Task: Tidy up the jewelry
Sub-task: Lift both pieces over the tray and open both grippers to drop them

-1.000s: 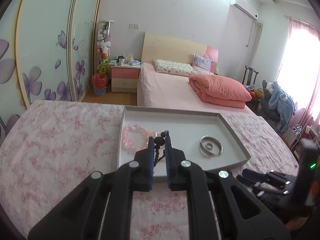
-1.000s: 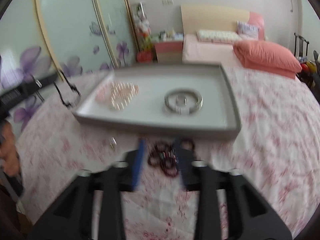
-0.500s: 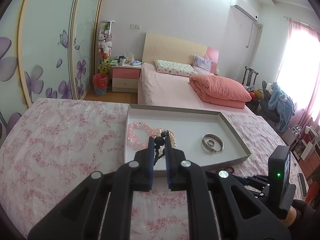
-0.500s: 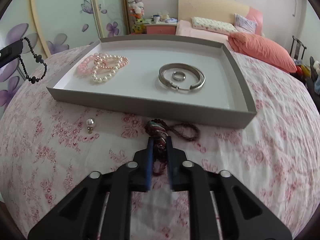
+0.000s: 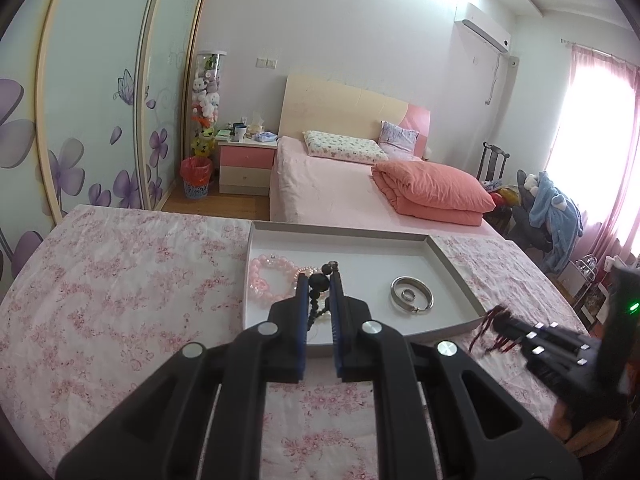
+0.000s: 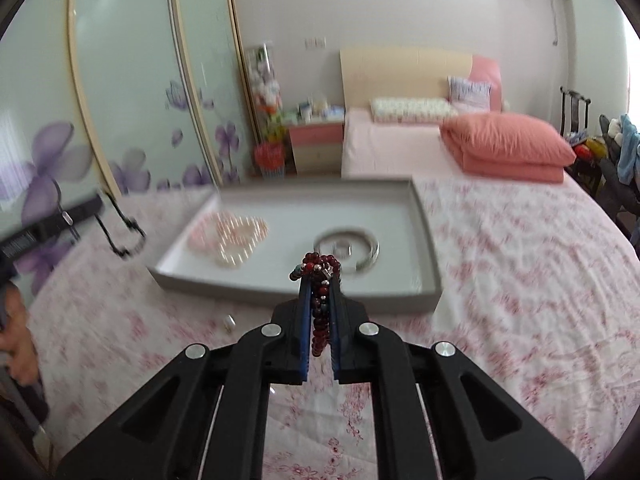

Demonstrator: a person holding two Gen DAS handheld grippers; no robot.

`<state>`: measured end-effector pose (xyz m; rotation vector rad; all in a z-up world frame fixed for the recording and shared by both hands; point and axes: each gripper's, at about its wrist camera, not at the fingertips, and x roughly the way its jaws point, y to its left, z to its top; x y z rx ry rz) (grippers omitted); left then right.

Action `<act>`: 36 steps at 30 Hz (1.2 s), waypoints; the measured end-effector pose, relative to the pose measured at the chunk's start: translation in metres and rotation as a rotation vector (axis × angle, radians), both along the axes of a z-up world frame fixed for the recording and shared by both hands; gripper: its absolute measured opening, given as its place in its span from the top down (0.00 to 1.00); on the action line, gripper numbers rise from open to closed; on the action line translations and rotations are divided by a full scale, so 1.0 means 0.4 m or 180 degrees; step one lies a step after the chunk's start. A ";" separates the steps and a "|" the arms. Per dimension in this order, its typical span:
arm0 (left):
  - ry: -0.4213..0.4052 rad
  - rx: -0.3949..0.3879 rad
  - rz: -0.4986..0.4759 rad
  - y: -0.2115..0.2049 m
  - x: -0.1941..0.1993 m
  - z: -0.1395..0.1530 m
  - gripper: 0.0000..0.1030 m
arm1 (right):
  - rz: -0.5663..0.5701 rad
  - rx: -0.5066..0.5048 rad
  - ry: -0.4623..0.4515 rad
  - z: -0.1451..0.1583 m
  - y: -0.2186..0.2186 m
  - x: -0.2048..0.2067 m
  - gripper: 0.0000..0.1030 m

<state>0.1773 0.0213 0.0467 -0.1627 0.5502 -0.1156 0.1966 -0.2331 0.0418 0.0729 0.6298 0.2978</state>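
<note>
My right tongs [image 6: 320, 284] are closed tight on a string of dark red beads [image 6: 319, 304]. The beads stick out past the tips and hang down between the two blue pads. They are up in the air, in front of the near wall of the gray tray [image 6: 424, 216].

My left tongs [image 5: 320, 280] are closed too. They pinch a string of black beads [image 5: 320, 282], and it dangles over the near part of the tray [image 5: 452, 268]. In the right view the same black string [image 6: 120, 236] hangs in a loop off to the left of the tray.

Inside the tray lie a pink bead bracelet [image 5: 268, 280] and a white pearl bracelet [image 6: 240, 244], touching each other on the left side. On the right side lies a silver bangle [image 5: 412, 294] with a small ring [image 5: 408, 293] inside it.

The tray sits on a surface with a pink flower cloth [image 5: 120, 280]. A small pearl thing [image 6: 229, 322] lies on the cloth just in front of the tray; it is too blurry to tell more. Far behind is a bed [image 5: 332, 188] with a folded orange quilt [image 5: 432, 192].
</note>
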 end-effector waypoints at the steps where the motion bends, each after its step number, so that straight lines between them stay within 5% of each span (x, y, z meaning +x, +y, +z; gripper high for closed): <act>1: -0.0012 -0.0001 -0.0007 -0.001 -0.003 0.004 0.89 | -0.0010 0.0031 -0.0055 0.014 0.001 0.001 0.92; 11: -0.0187 0.0034 -0.0071 -0.038 -0.015 0.052 0.89 | -0.0121 0.0180 -0.0820 0.164 -0.005 -0.031 0.92; 21: -0.0215 0.0087 -0.0074 -0.064 0.030 0.059 0.89 | -0.0106 0.0199 -0.0929 0.170 0.017 0.043 0.92; 36: 0.0152 0.0054 -0.0090 -0.076 0.242 -0.051 0.89 | -0.0055 0.0341 0.0102 0.010 0.053 0.325 0.90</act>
